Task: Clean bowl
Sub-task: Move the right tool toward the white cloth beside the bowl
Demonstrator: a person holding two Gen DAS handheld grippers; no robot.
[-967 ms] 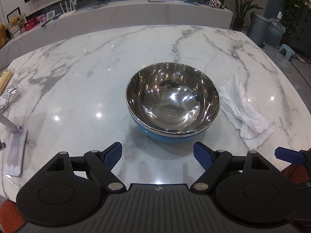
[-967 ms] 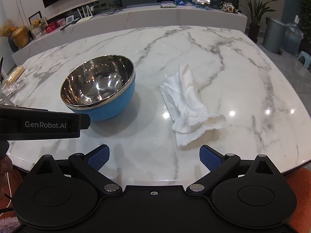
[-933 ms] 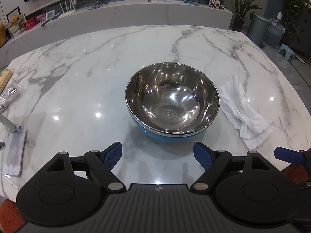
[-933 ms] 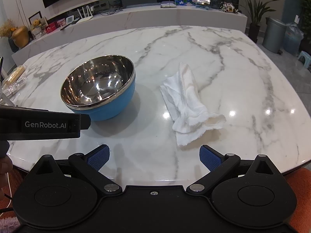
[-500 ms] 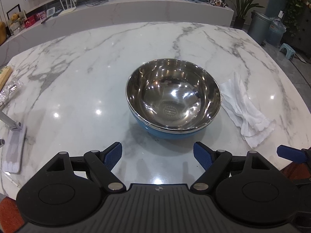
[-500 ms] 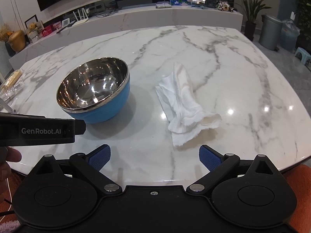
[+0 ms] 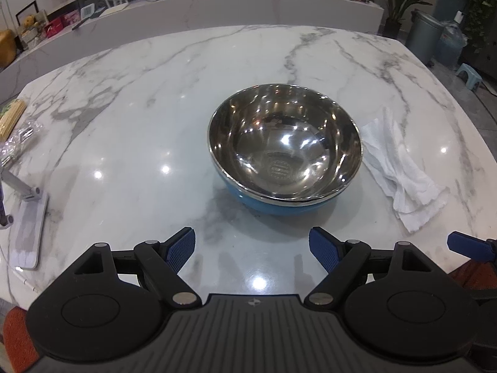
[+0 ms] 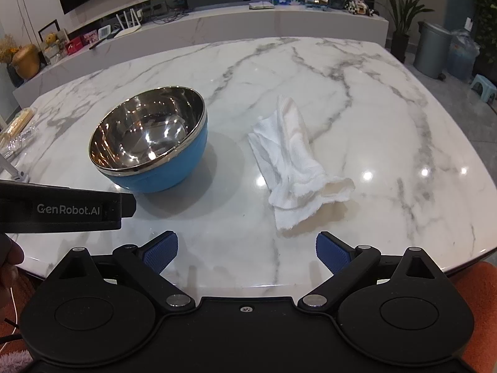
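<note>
A bowl (image 7: 284, 146) with a shiny steel inside and a blue outside stands upright on the white marble table (image 7: 139, 124). It also shows in the right wrist view (image 8: 149, 149). A crumpled white cloth (image 7: 400, 171) lies on the table just right of the bowl; it also shows in the right wrist view (image 8: 295, 161). My left gripper (image 7: 252, 248) is open and empty, short of the bowl's near side. My right gripper (image 8: 247, 250) is open and empty, short of the cloth's near end.
A white phone stand (image 7: 21, 227) sits at the table's left edge. Packets (image 7: 12, 124) lie at the far left. The left gripper's body (image 8: 62, 208) crosses the right view's left side. A long counter (image 8: 217, 25), bins and plants stand beyond the table.
Both grippers have moved slightly forward and up over the table's near edge. The bowl and cloth have not moved. Both jaws stay open.
</note>
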